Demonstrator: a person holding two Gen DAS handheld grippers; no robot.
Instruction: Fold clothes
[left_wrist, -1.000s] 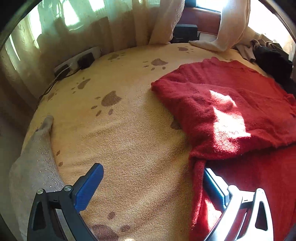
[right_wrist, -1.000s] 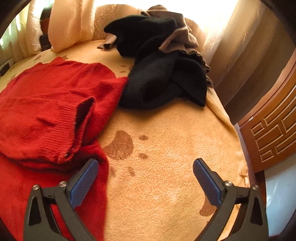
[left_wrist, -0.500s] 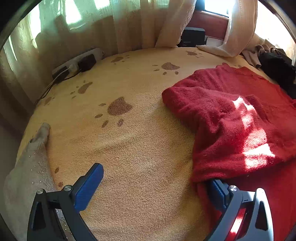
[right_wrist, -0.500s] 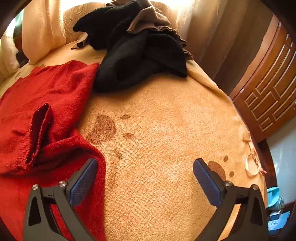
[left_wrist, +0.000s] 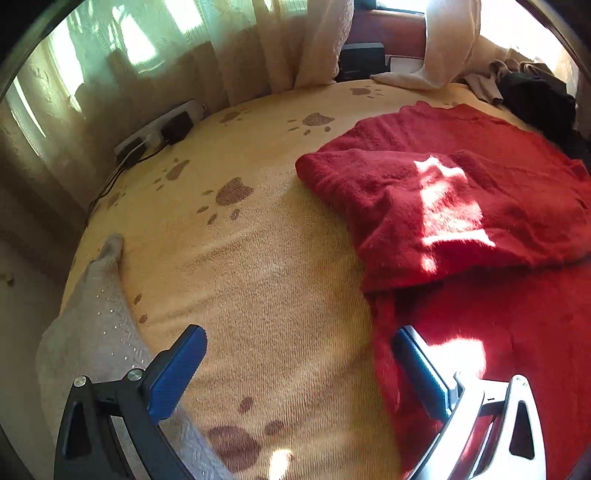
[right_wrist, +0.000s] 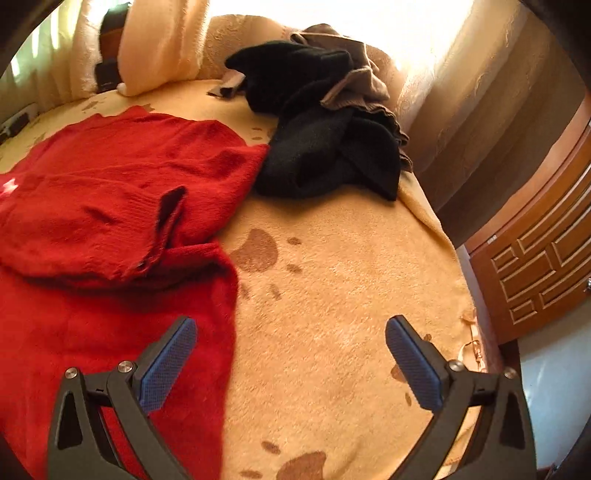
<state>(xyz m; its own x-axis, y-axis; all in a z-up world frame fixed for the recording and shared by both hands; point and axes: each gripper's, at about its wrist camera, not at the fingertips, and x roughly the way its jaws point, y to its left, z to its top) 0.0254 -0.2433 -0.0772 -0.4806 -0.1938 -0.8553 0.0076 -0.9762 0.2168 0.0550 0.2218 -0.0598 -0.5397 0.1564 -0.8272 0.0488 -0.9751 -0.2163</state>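
A red knit sweater lies on a beige bed cover with brown paw prints; both sleeves are folded in across its body. In the right wrist view the sweater fills the left side, a sleeve cuff lying on top. My left gripper is open and empty, its right finger over the sweater's left hem edge. My right gripper is open and empty, its left finger over the sweater's right hem edge, its right finger over bare cover.
A pile of black and brown clothes lies at the bed's far right. A grey-white garment lies at the left edge. A power strip with cables sits by the curtains. A wooden cabinet stands to the right.
Both grippers have shifted over the sweater's lower edge; the left view has pulled back a little and the right view has swung back left toward the sweater. Both stayed open.
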